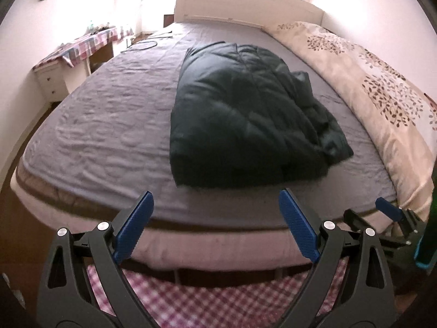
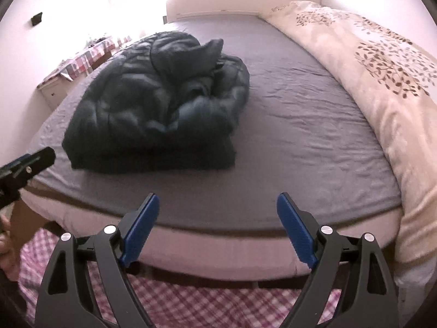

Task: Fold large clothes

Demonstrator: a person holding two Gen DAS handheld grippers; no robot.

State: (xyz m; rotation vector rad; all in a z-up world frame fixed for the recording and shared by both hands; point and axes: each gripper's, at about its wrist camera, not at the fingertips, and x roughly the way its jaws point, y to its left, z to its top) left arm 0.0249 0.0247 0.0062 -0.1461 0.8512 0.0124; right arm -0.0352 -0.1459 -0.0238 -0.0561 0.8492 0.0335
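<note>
A dark green puffer jacket (image 1: 240,120) lies folded into a thick bundle on the grey sheet of the bed (image 1: 109,125). In the right wrist view the same jacket (image 2: 164,106) sits left of centre, with a loose flap sticking up on top. My left gripper (image 1: 215,205) hangs open over the bed's near edge, short of the jacket, nothing between its blue pads (image 1: 135,225). My right gripper (image 2: 218,207) is also open and empty at the near edge, to the right of the jacket. Each gripper shows at the edge of the other's view.
A cream duvet with a brown leaf print (image 1: 382,95) runs along the bed's right side. A pale headboard (image 1: 240,2) stands at the far end. A white desk with a checked cloth (image 1: 79,52) is at the left. Pink checked fabric (image 2: 191,300) hangs below the mattress edge.
</note>
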